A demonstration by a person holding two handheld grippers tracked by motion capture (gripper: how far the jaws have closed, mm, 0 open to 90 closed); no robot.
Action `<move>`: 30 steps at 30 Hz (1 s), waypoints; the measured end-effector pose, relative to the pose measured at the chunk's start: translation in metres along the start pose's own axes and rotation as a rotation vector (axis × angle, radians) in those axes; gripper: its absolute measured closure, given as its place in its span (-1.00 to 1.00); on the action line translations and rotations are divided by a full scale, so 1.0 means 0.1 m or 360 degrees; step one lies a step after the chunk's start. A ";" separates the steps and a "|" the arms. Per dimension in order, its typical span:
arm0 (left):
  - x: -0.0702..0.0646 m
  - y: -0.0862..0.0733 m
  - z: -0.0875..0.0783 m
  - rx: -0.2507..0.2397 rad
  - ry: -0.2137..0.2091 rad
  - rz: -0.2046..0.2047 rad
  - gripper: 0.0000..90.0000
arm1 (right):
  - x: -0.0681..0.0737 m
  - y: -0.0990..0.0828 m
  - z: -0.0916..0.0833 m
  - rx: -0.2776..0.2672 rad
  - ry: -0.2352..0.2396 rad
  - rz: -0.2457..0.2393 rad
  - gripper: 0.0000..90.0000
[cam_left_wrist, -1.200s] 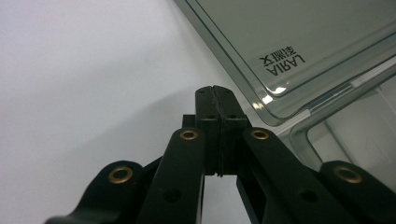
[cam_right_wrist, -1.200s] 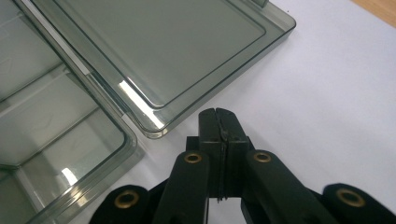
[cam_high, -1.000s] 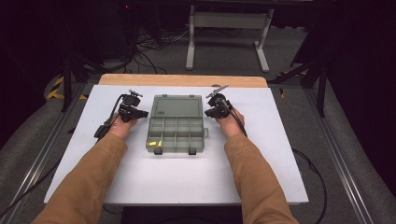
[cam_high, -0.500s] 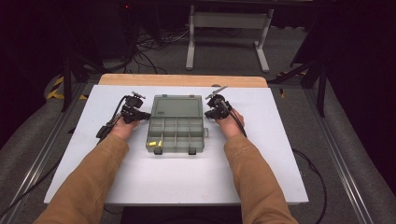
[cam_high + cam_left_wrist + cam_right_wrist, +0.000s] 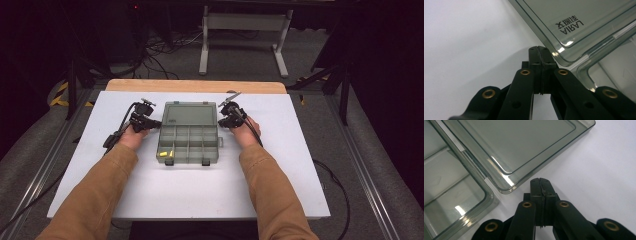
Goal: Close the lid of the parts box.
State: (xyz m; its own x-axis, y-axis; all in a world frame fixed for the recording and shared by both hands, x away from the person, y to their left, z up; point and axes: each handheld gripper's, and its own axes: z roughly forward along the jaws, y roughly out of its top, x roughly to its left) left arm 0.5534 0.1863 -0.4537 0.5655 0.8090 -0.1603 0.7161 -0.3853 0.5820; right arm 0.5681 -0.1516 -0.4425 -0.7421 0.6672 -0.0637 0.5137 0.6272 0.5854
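while small yellow parts (image 5: 166,154) lie in the near-left compartment, the open organizer box (image 5: 189,133) sits mid-table; left gripper (image 5: 150,121) and right gripper (image 5: 226,120), both pressed together empty, flank its hinge. next likely: folding the far lid (image 5: 191,113) closed.

White counter (image 5: 280,195) edged by wooden strip (image 5: 195,86) at far side. Grey floor (image 5: 260,55) strewn with cables (image 5: 160,47); metal stand (image 5: 245,22) seen beyond. Surroundings dark.
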 end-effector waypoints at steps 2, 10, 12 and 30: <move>0.00 0.00 0.00 0.0000 0.0001 0.0002 1.00 | 0.00 0.00 0.00 0.0003 -0.0001 -0.0003 1.00; 0.00 0.00 0.00 0.0001 -0.0004 0.0001 1.00 | 0.02 0.02 0.01 0.0014 -0.0005 -0.0025 1.00; 0.00 0.00 0.01 -0.0004 -0.0011 -0.0018 1.00 | 0.02 0.03 0.01 0.0019 -0.0004 -0.0024 1.00; 0.01 0.01 0.03 -0.0030 0.0015 -0.0029 0.99 | 0.03 0.07 0.05 0.0005 -0.0053 -0.0053 1.00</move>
State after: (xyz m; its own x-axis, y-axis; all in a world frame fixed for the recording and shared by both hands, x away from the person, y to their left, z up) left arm 0.5562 0.1856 -0.4552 0.5487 0.8198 -0.1638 0.7183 -0.3621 0.5941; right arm 0.5721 -0.1434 -0.4428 -0.7441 0.6589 -0.1103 0.4903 0.6508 0.5797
